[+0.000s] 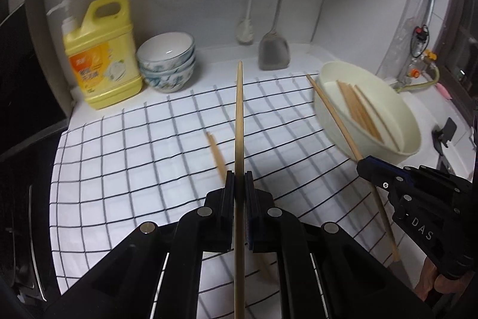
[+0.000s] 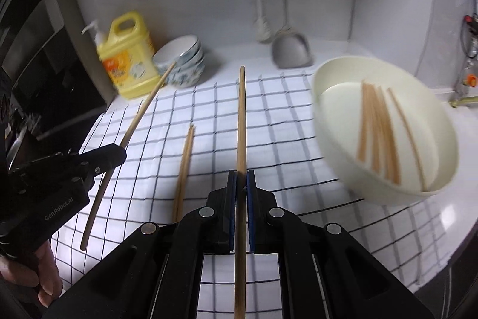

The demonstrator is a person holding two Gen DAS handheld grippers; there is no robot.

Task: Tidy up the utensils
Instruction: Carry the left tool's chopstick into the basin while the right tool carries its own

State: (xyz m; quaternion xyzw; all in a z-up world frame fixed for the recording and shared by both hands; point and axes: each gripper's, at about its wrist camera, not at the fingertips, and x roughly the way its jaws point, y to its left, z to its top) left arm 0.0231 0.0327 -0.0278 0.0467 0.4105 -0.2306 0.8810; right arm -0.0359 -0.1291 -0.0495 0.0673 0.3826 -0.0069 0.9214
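My left gripper (image 1: 239, 176) is shut on a wooden chopstick (image 1: 239, 115) that points away over the checked cloth (image 1: 134, 157). My right gripper (image 2: 241, 175) is shut on another chopstick (image 2: 241, 115). Each gripper shows in the other view, the right one (image 1: 366, 166) with its chopstick (image 1: 331, 112), the left one (image 2: 119, 151) with its chopstick (image 2: 146, 106). A cream bowl (image 1: 343, 121) (image 2: 334, 139) at the right holds several chopsticks (image 1: 361, 109) (image 2: 376, 133). A pair of chopsticks (image 1: 216, 153) (image 2: 184, 166) lies on the cloth between the grippers.
A yellow detergent bottle (image 1: 104, 56) and stacked patterned bowls (image 1: 167, 62) stand at the back left. A grey spatula (image 1: 273, 53) and a brush (image 1: 246, 29) hang at the back wall. Gas fittings (image 1: 421, 50) sit at the far right.
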